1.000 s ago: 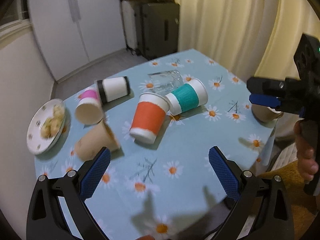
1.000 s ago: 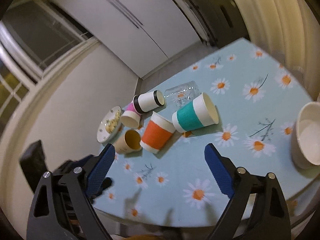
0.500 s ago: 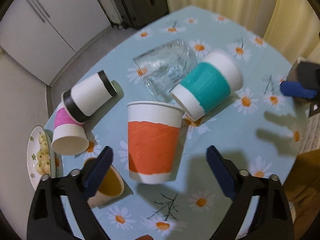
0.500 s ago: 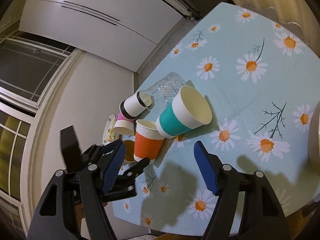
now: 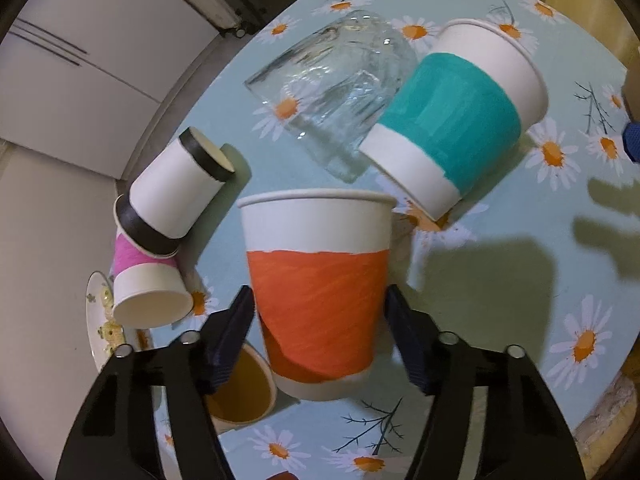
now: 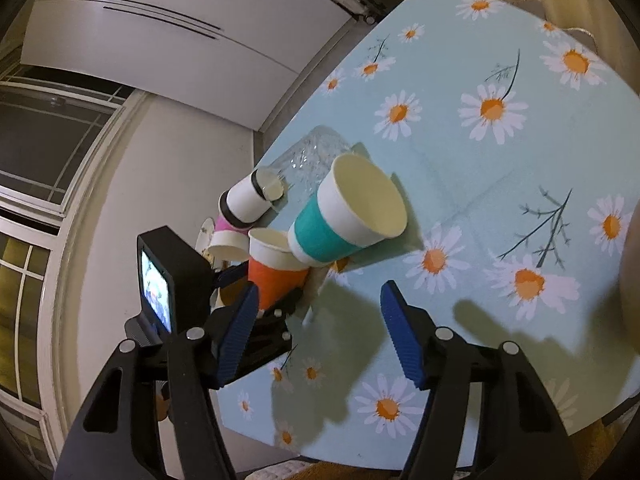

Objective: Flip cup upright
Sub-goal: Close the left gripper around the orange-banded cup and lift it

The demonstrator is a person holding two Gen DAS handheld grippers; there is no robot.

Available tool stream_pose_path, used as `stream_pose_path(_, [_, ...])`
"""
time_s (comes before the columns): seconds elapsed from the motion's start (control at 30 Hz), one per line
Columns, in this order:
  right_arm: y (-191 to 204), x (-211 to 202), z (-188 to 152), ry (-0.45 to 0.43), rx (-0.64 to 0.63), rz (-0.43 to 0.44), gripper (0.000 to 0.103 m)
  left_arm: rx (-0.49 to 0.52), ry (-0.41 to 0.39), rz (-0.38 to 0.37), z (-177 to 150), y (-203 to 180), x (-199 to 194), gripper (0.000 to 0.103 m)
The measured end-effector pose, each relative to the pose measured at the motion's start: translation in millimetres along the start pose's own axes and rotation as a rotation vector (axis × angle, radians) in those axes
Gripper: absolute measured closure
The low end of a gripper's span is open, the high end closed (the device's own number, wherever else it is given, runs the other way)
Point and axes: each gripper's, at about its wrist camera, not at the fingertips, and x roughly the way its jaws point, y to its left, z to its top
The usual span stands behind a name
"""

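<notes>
The lower part of the orange cup (image 5: 320, 292) is partly covered by the 2 blue pads of the left tool (image 5: 318, 334), so I cannot tell for sure if the pads press its wall or only stand just beside it. In the right wrist view the left tool (image 6: 276, 300) hides the base of the same cup (image 6: 276, 272), and whether the cup stands on the tabletop (image 6: 480, 184) or is lifted cannot be made out. A tan cup (image 5: 240, 392) is half hidden behind the left pad. A plate (image 5: 100, 332) at the left edge of the tabletop (image 5: 500, 320) is mostly covered by a pink cup (image 5: 144, 288).

The orange cup has a white rim band, an orange painted middle and a white base. In the right wrist view its open mouth faces up, a little tilted. It is near the left edge of the tabletop, in the middle of the cup group, with its rim touching or almost touching the teal cup (image 5: 456, 128).

The teal cup lies on its side with the mouth toward the right edge. A clear glass (image 5: 332, 92) lies beside it. A white cup with black bands (image 5: 176, 196) lies on the pink cup.

The right tool (image 6: 316, 336) is spread wide above the tabletop and holds nothing.
</notes>
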Motion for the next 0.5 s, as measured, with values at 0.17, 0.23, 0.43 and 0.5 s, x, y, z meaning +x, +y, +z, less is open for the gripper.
stream_pose_path(0.17, [0, -1, -2, 0.009, -0.001, 0.015, 0.039, -0.041, -0.017, -0.025, 1, 8, -9, 0.042])
stream_pose_path(0.23, [-1, -3, -3, 0.011, 0.001, 0.02, 0.039, -0.055, -0.022, -0.031, 0, 10, -16, 0.042])
stream_pose_path(0.43, [1, -10, -6, 0.029, -0.008, 0.049, 0.039, -0.213, 0.0, -0.086, -17, 21, -45, 0.042])
stream_pose_path(0.5, [1, -14, -8, 0.03, -0.015, 0.056, 0.039, -0.313, 0.007, -0.151, -28, 25, -59, 0.042])
